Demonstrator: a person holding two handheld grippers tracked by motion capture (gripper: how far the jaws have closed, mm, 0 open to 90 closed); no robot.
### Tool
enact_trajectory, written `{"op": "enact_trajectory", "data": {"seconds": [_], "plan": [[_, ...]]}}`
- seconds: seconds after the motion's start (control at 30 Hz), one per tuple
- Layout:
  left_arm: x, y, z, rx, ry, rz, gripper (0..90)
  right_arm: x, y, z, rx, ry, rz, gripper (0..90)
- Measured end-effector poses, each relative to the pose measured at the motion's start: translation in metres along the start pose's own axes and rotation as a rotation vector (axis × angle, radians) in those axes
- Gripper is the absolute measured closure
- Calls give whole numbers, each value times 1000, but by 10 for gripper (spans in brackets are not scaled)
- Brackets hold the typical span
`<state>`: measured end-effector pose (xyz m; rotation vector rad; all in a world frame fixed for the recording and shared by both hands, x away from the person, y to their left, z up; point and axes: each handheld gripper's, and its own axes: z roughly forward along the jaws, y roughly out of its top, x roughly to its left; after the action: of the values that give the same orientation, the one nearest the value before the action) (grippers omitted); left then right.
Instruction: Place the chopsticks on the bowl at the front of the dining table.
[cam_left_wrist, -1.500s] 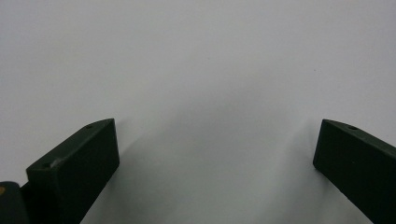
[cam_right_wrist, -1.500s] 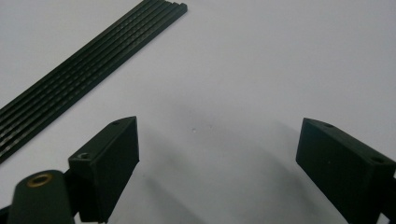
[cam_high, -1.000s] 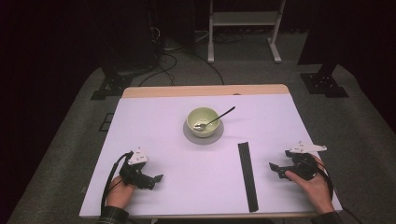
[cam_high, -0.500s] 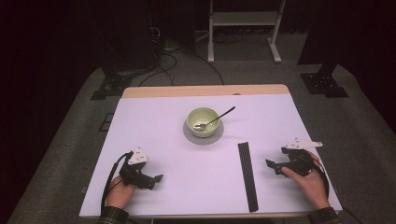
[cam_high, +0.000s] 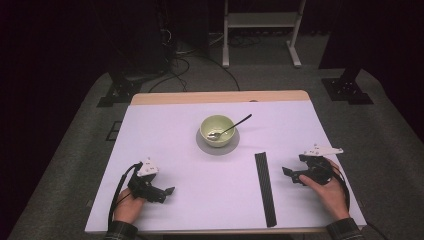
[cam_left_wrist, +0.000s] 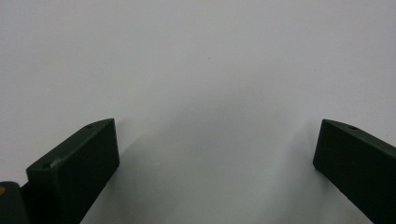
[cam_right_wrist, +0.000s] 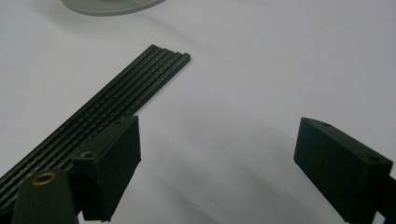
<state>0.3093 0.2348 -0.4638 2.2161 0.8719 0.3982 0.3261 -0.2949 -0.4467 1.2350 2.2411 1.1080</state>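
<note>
A pale green bowl (cam_high: 218, 129) stands on a grey saucer (cam_high: 218, 146) at the table's middle, with a spoon (cam_high: 236, 123) resting in it, handle toward the far right. A long black ribbed strip (cam_high: 265, 188) lies flat to the right of centre. My right gripper (cam_high: 290, 176) rests just right of the strip, open and pointing left at it. In the right gripper view the strip (cam_right_wrist: 116, 100) runs past the left jaw, and the gripper (cam_right_wrist: 217, 156) holds nothing. My left gripper (cam_high: 166, 194) sits low at the front left, open (cam_left_wrist: 215, 154) over bare table.
The white table top (cam_high: 165, 135) ends at a wooden far edge (cam_high: 220, 97). Beyond it are dark floor, cables and a white stand (cam_high: 260, 20). The saucer's rim (cam_right_wrist: 112, 5) shows at the top of the right gripper view.
My right gripper has slid left, closer to the black strip. The left gripper, bowl and spoon have stayed put.
</note>
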Motion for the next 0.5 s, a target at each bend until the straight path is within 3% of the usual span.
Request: {"op": "enact_trajectory", "data": {"seconds": [0.5], "plan": [[0,0,0,1,0,0,0,3,7,5,-9,9,-3,145]]}}
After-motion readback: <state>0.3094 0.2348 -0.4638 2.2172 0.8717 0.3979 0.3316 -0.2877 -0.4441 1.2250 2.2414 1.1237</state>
